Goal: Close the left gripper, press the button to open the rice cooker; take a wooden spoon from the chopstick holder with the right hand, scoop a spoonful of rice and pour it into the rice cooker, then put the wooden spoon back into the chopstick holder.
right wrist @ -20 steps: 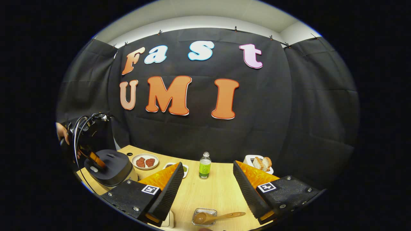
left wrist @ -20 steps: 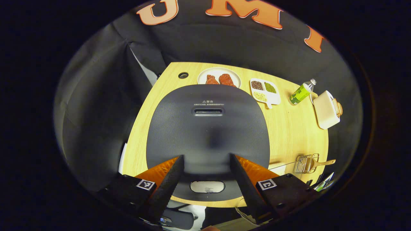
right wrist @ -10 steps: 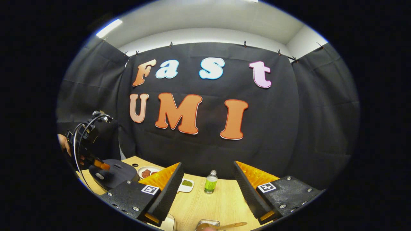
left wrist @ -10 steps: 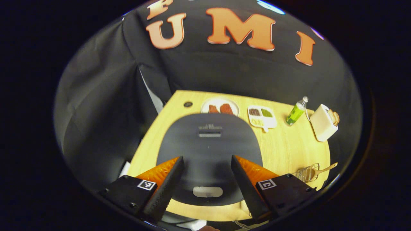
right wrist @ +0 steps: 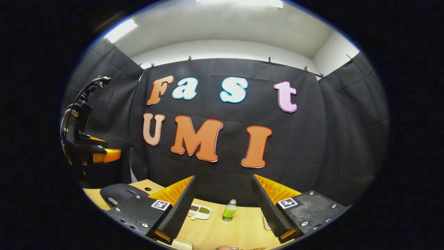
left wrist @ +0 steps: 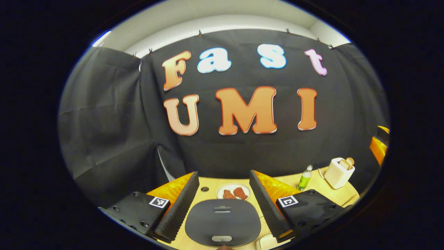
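The dark rice cooker (left wrist: 222,222) sits low in the left gripper view with its lid down and a pale oval button (left wrist: 222,239) at its near edge. My left gripper (left wrist: 224,173) hangs well above it, open, with nothing between its fingers. In the right gripper view the cooker (right wrist: 118,194) lies at the far left, and the left gripper (right wrist: 111,155) is held in the air over it. My right gripper (right wrist: 223,177) is open and holds nothing, level over the table. A thin wooden handle (left wrist: 350,199) shows at the table's right edge.
On the wooden table (left wrist: 312,189) stand a plate of red meat (left wrist: 233,192), a green bottle (left wrist: 304,178) and a white toaster with bread (left wrist: 338,172). A divided tray of beans (right wrist: 199,210) and the bottle (right wrist: 229,210) lie ahead of the right gripper.
Both grippers have risen and tipped up toward the wall. The left one has drawn back from the cooker lid. The wire holder and spoon have dropped out of the right gripper view.
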